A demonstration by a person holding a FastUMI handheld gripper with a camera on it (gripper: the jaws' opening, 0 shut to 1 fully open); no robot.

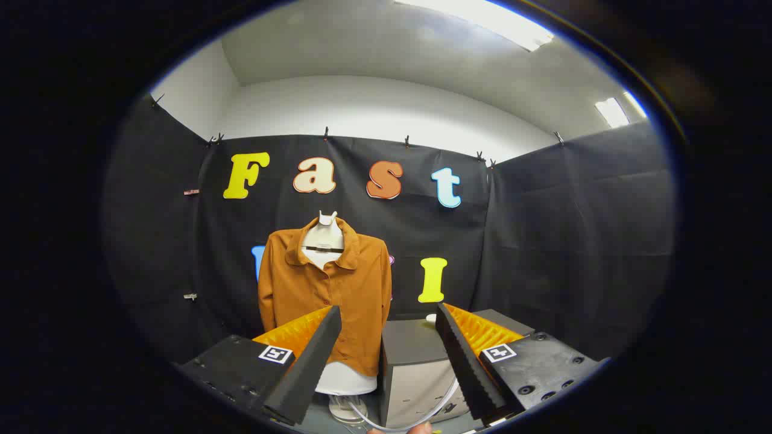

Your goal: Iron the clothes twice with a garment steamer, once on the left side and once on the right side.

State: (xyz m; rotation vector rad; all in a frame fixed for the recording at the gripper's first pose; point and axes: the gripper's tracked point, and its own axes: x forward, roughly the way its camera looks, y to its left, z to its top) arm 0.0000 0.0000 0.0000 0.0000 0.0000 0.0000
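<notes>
A: Two fingers wide apart, gripper [386, 361] holding nothing. At eleven o'clock beyond them, the shirt [329, 295] hangs upright on a mannequin [347, 380].

B: Soft, light cloth, I'd guess; long axis vertical, front facing us. At one o'clock, a grey box [416, 374] with a clear hose [422, 413]; steamer handle unclear.

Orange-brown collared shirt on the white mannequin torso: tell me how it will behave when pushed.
The orange-brown collared shirt hangs loosely, so it probably yields and folds. The white mannequin torso stands on a narrow base and might wobble. The tool is open, well short of both.
</notes>
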